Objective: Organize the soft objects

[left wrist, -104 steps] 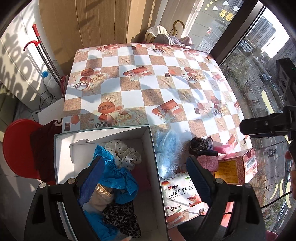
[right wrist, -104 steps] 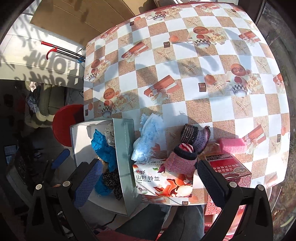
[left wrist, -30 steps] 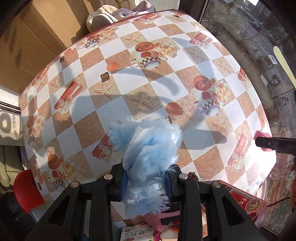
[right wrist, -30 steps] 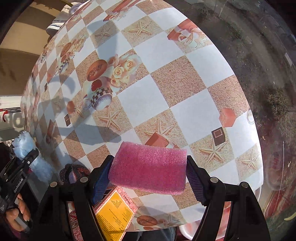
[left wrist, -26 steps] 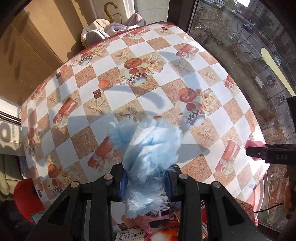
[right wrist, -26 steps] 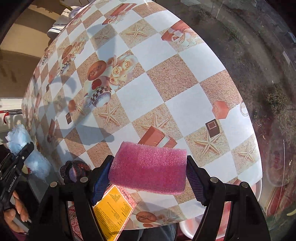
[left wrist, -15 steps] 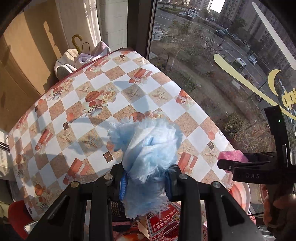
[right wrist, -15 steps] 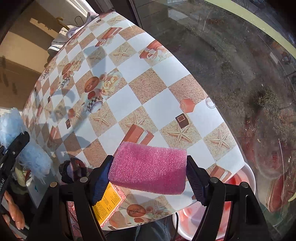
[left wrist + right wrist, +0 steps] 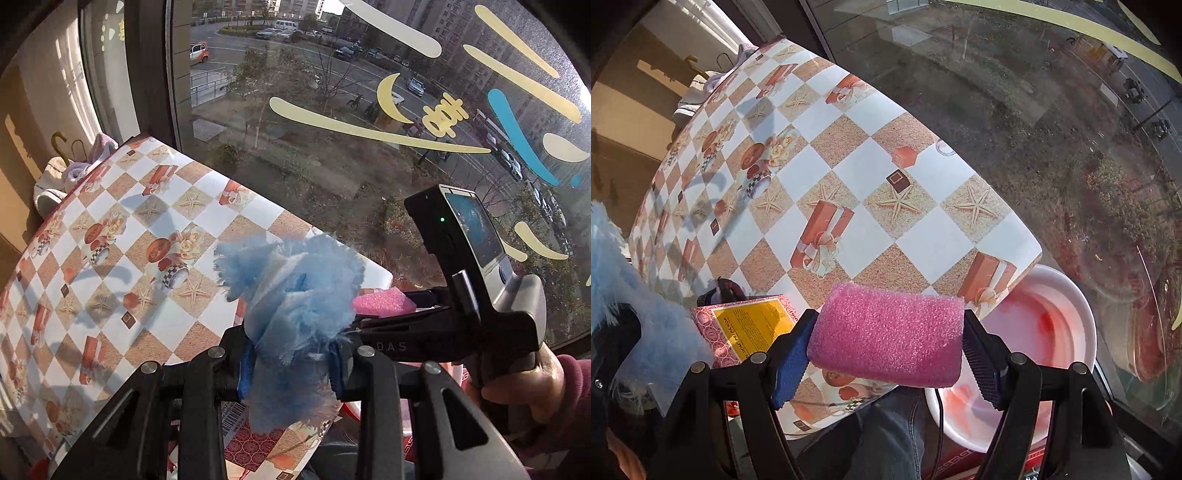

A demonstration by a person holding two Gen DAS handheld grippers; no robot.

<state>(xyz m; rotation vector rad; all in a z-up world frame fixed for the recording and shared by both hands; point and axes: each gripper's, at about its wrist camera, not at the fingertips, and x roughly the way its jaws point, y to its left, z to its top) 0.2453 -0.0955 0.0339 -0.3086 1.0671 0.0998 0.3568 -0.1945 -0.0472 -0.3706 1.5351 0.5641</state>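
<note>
Left hand-held gripper (image 9: 291, 365) raised above the surface (image 9: 110, 258), clamped on a blue fluffy cloth (image 9: 295, 295). Right hand-held gripper (image 9: 886, 354) level beside it past the surface's window-side edge, squeezing a pink sponge (image 9: 886, 339).

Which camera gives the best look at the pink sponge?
The right wrist view: the pink sponge fills the centre, clamped between the right gripper jaws. The left wrist view shows only a pink sliver beside the blue fluffy cloth.
</note>
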